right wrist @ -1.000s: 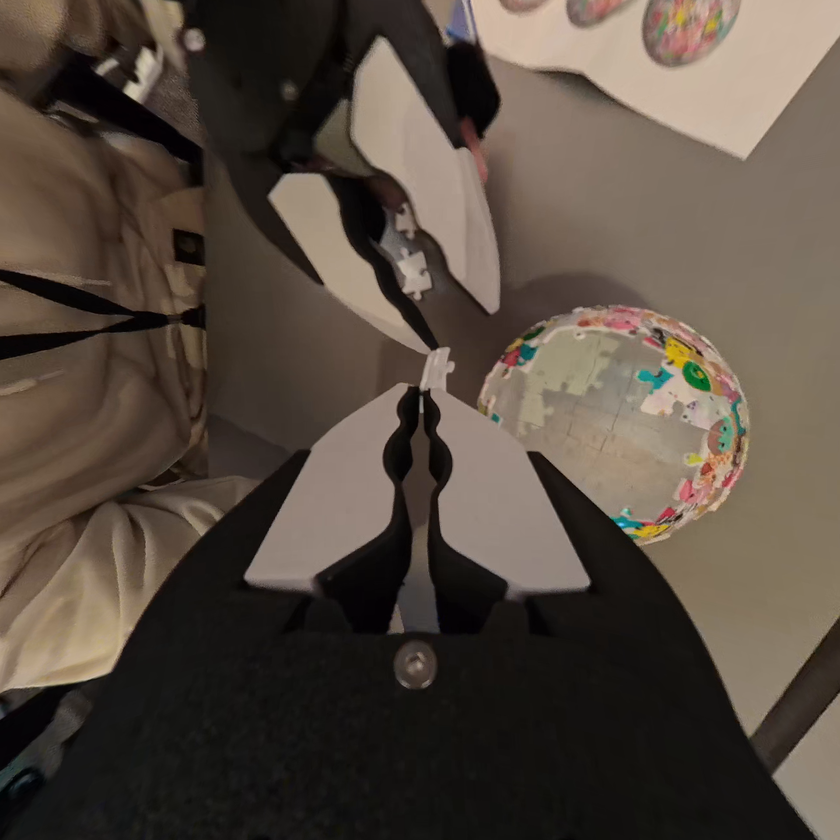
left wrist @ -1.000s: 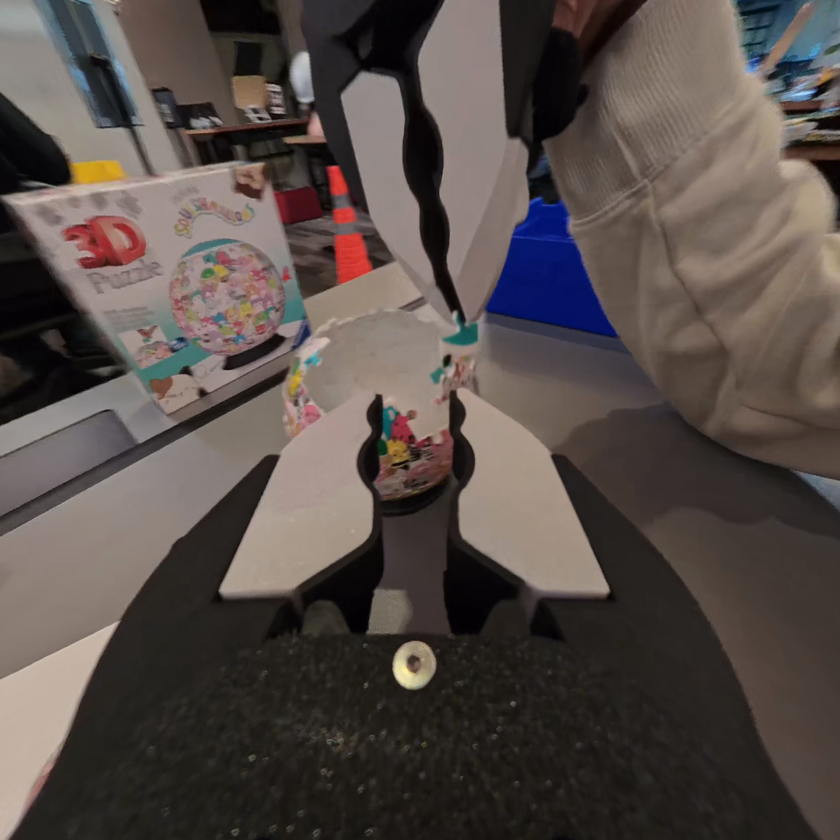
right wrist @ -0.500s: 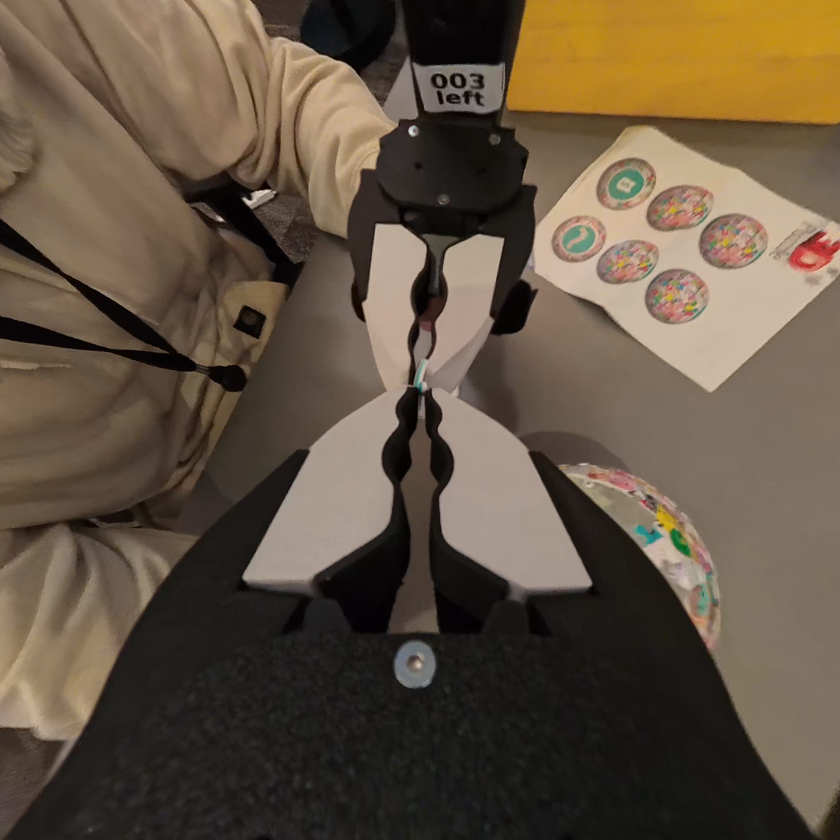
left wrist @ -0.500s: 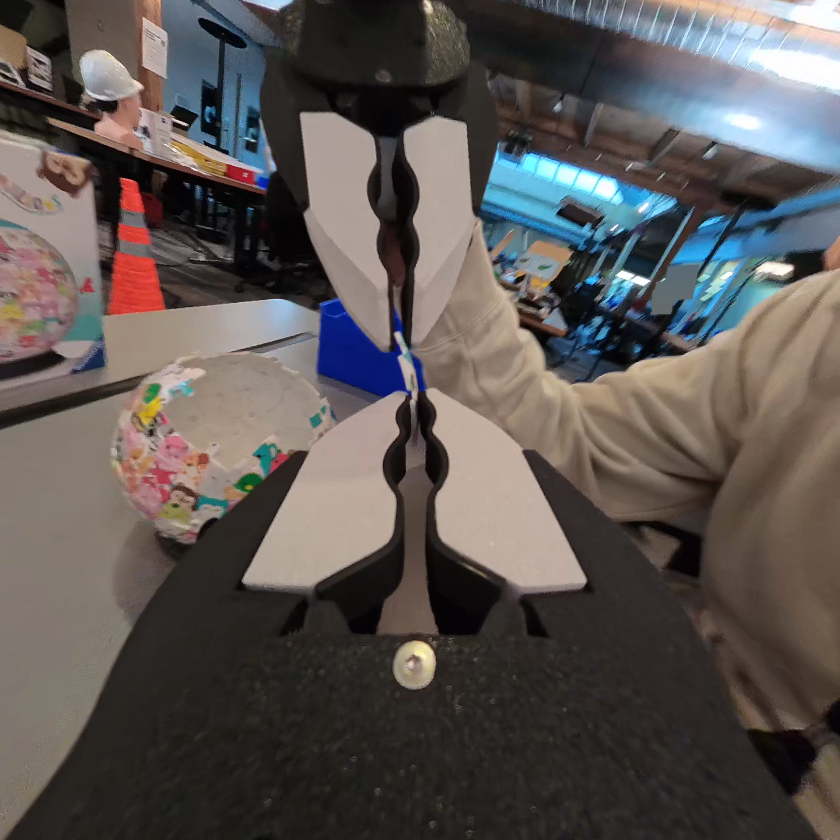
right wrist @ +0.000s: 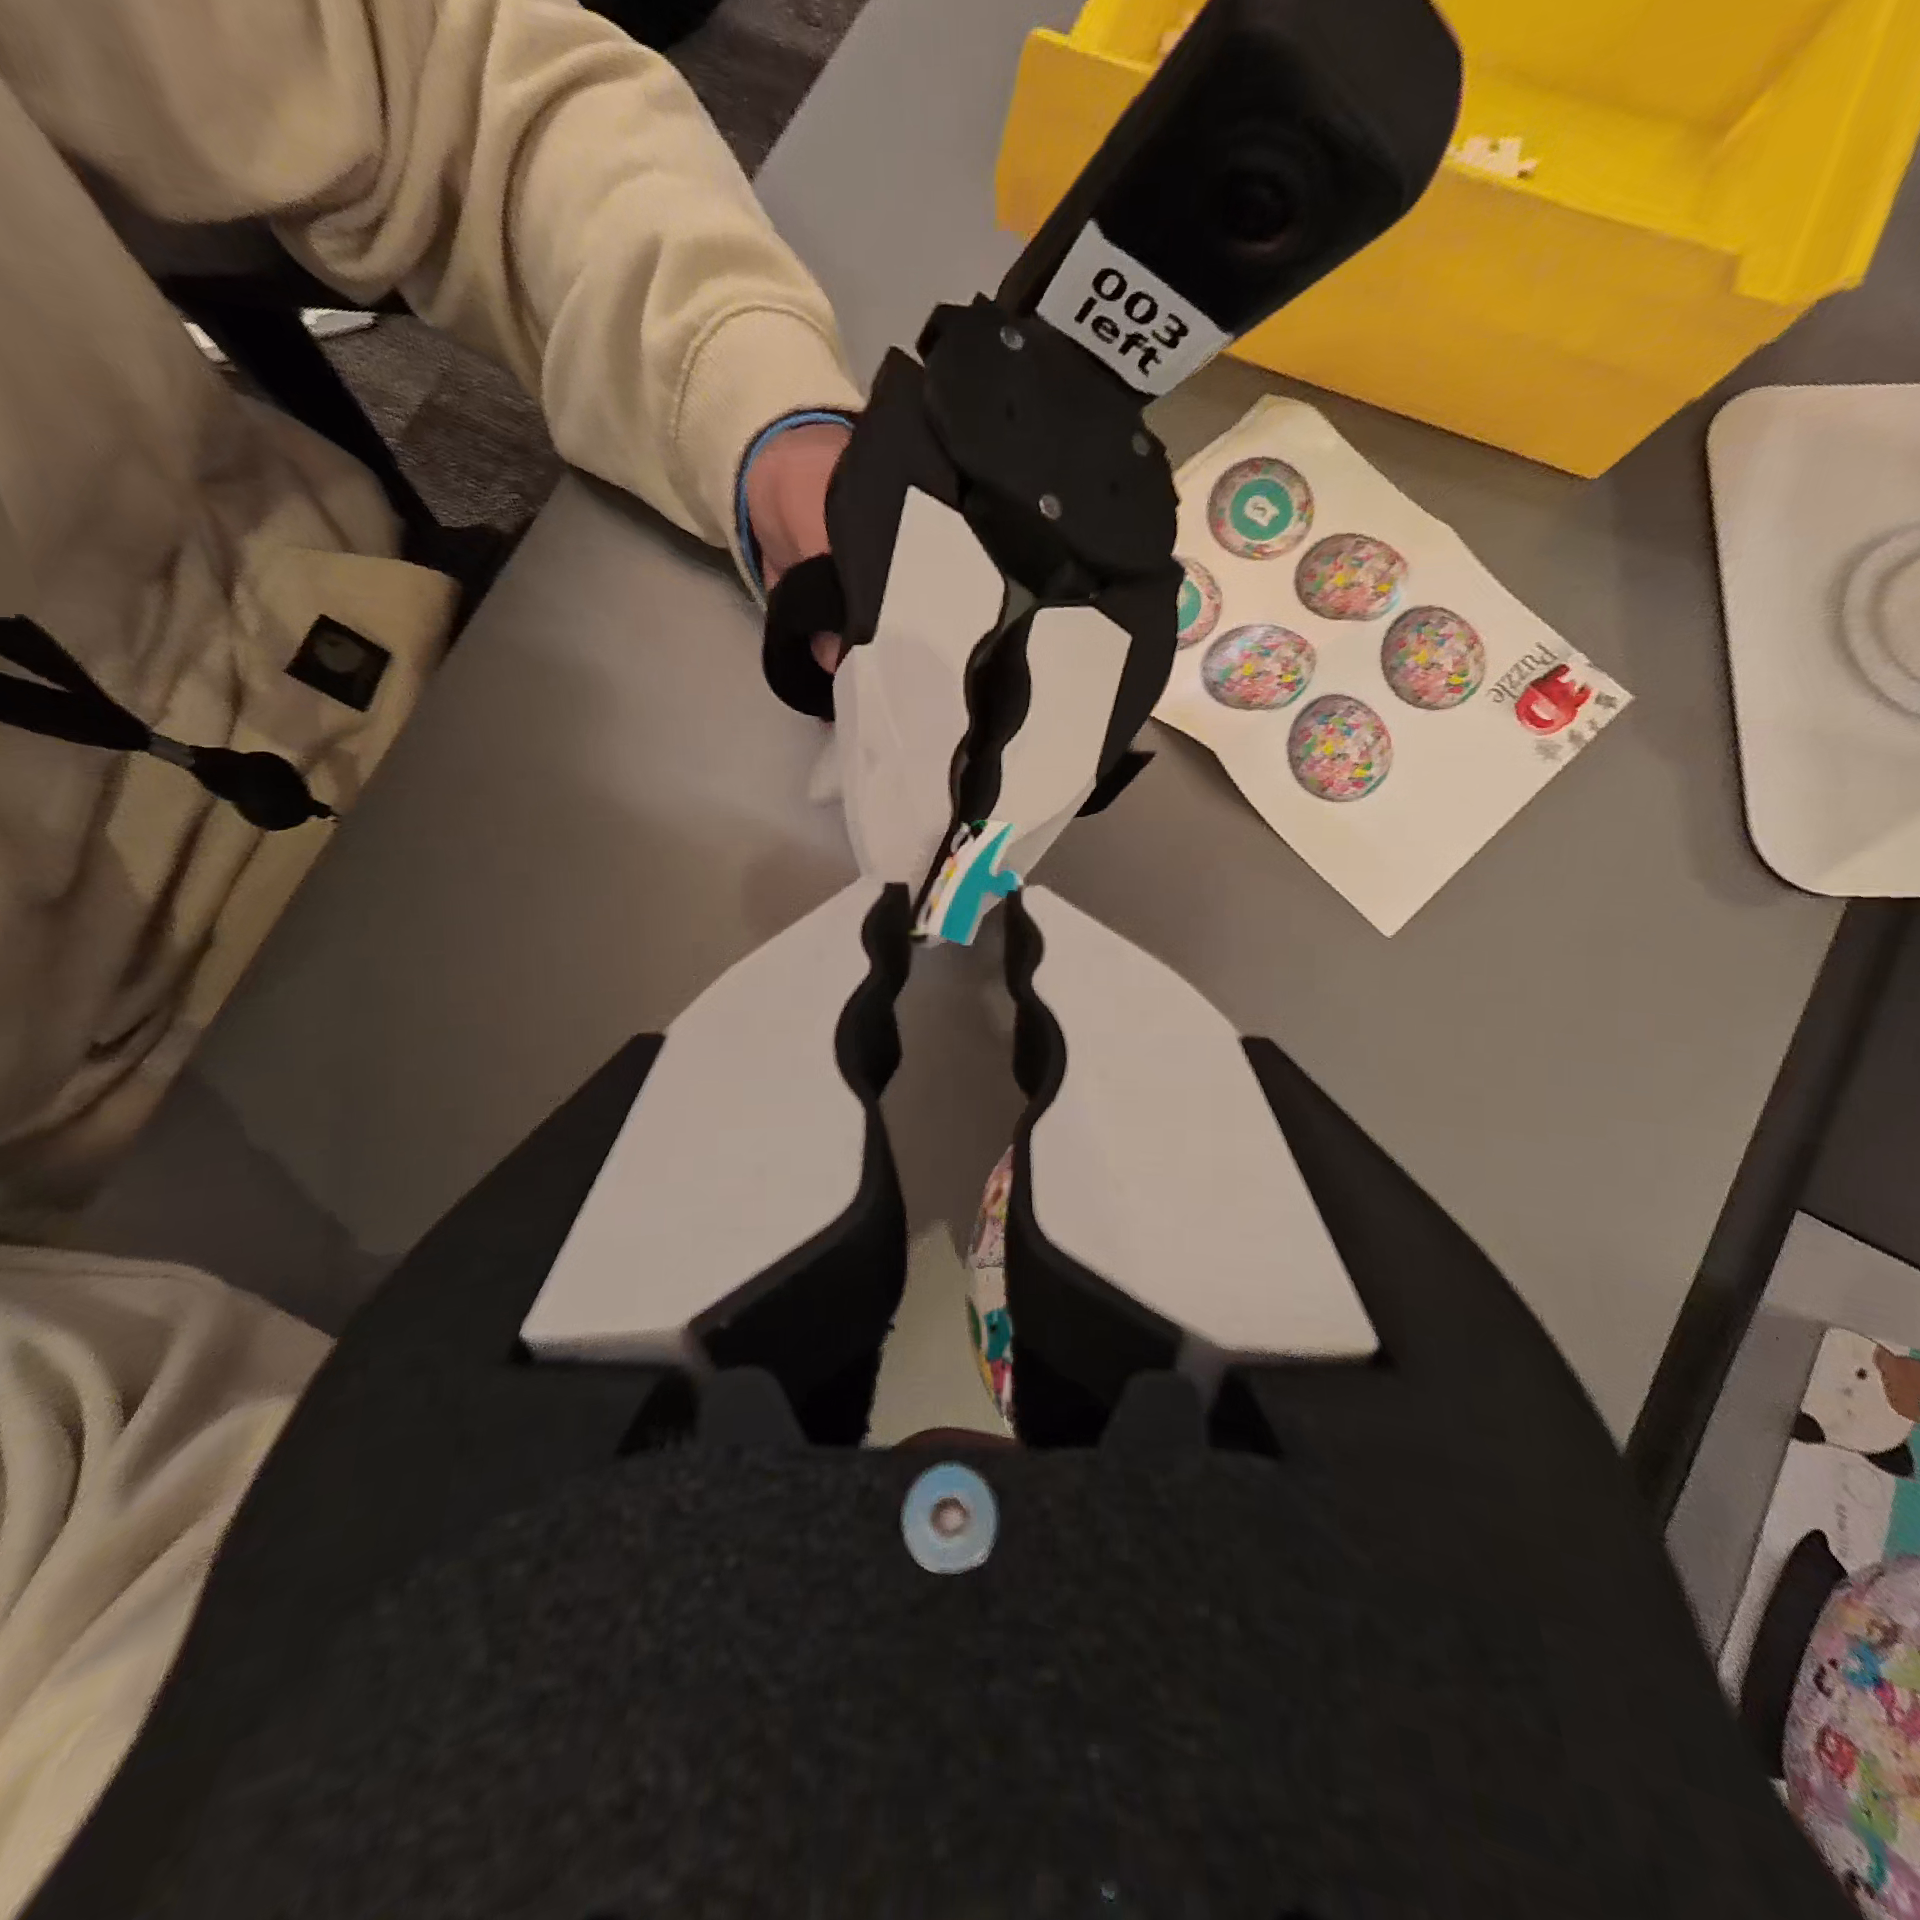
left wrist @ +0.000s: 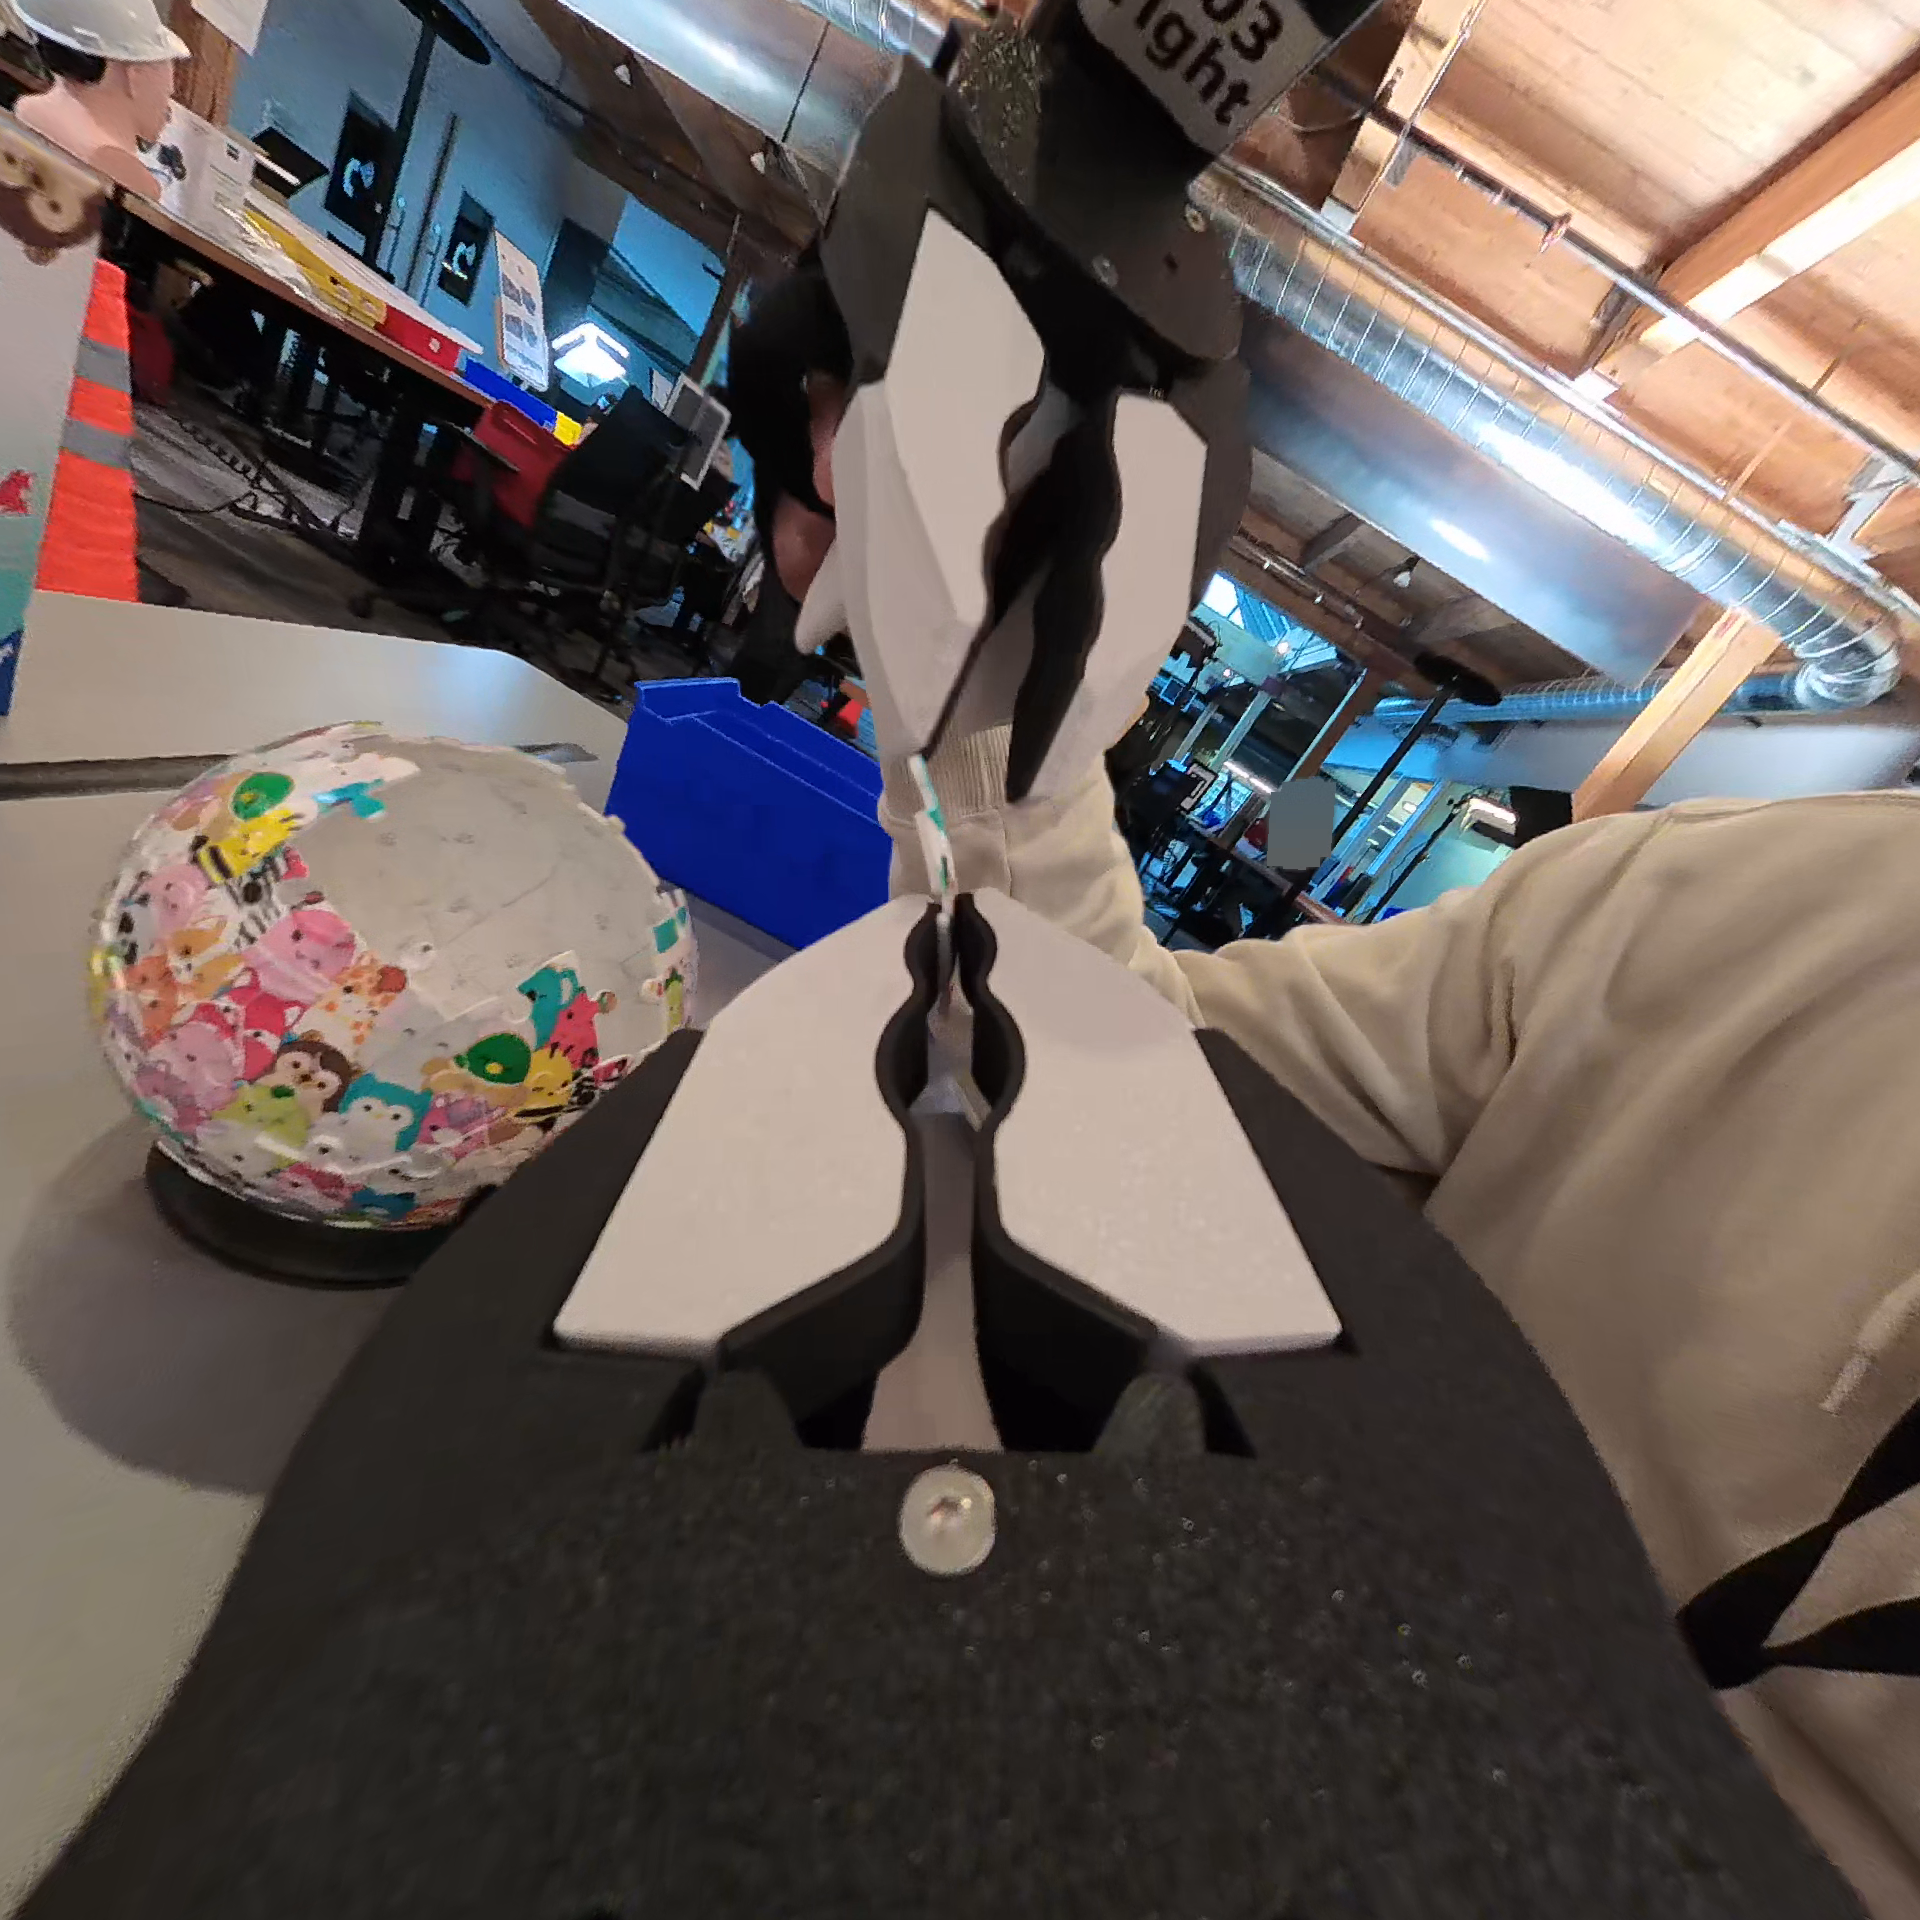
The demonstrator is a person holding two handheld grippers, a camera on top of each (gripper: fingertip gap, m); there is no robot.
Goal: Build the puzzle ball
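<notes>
Now that the right gripper (right wrist: 951,904) has let go: the teal-and-white puzzle piece (right wrist: 971,878) has passed across and hangs in the air over the table (right wrist: 644,727).
Left gripper (left wrist: 948,909): pressed together on the piece's lower edge; how deep the hold goes seems slight, though the tips hide it.
Right gripper: fingers spread, just clear of the piece it pinched a second ago.
Puzzle ball (left wrist: 384,977): on its black stand (left wrist: 291,1236) to the left, grey cap unfinished.
Meaning: likely a regrip, so the piece can be carried to the ball.
Around: blue bin (left wrist: 748,821), yellow bin (right wrist: 1455,260), instruction sheet (right wrist: 1382,665).
</notes>
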